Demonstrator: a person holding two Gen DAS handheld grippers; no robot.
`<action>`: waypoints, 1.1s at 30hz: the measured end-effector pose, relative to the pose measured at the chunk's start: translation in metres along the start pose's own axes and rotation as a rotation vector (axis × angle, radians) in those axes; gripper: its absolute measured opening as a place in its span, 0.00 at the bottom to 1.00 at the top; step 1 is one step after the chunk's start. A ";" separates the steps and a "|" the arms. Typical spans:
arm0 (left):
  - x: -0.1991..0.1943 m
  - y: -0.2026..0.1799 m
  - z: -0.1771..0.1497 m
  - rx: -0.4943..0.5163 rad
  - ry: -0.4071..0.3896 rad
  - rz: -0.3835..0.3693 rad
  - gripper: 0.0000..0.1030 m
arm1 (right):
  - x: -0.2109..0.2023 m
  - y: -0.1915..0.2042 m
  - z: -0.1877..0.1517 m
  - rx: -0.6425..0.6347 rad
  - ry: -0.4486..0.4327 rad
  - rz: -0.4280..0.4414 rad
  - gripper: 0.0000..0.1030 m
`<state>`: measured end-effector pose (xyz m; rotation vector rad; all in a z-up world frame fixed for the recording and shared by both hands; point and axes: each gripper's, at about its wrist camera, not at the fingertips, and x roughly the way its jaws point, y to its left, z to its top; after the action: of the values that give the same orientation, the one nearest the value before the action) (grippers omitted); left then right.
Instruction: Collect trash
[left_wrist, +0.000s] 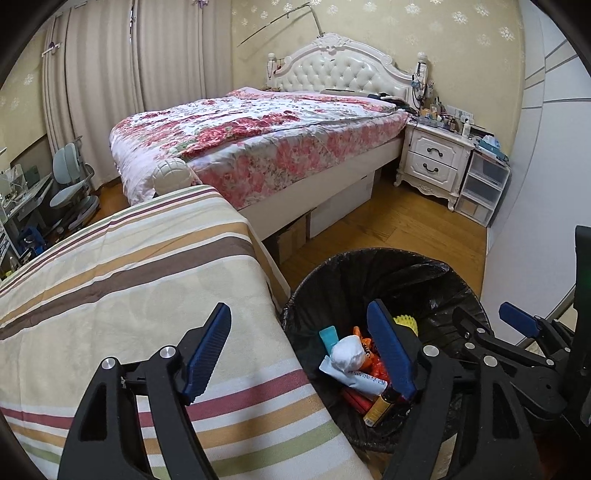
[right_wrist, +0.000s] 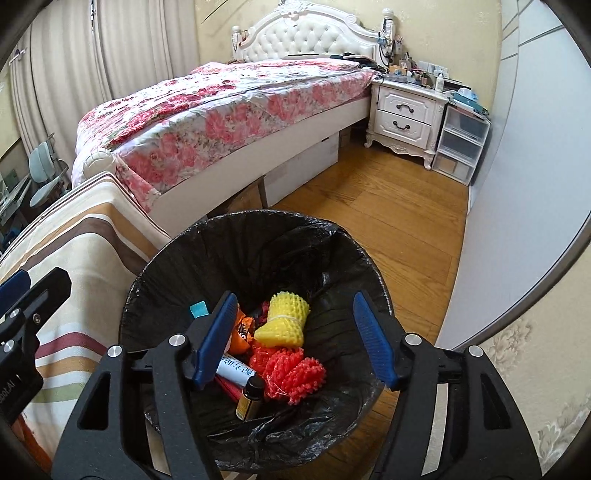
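Both drops look done: left gripper (left_wrist: 301, 352) and right gripper (right_wrist: 293, 338) stand wide and empty, with wrappers, yellow foam net (right_wrist: 282, 321) and white wad (left_wrist: 346, 352) below the jaws inside the trash bin (right_wrist: 258, 229), striped cover (left_wrist: 129, 277) showing nothing left.

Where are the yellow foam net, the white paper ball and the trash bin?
yellow foam net (right_wrist: 282, 319), right wrist view, its middle.
white paper ball (left_wrist: 346, 351), left wrist view, its top.
trash bin (right_wrist: 258, 236), right wrist view, far inner wall.
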<state>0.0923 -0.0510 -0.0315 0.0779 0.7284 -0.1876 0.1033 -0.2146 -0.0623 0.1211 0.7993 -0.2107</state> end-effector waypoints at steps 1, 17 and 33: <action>-0.002 0.001 0.000 -0.003 -0.002 0.000 0.72 | -0.003 0.000 -0.001 0.000 -0.003 -0.001 0.65; -0.057 0.024 -0.015 -0.044 -0.069 0.034 0.73 | -0.068 0.013 -0.011 -0.032 -0.101 0.010 0.74; -0.095 0.045 -0.035 -0.073 -0.104 0.057 0.73 | -0.111 0.024 -0.036 -0.071 -0.147 0.034 0.75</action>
<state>0.0086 0.0115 0.0061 0.0186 0.6283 -0.1095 0.0086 -0.1685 -0.0066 0.0514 0.6572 -0.1570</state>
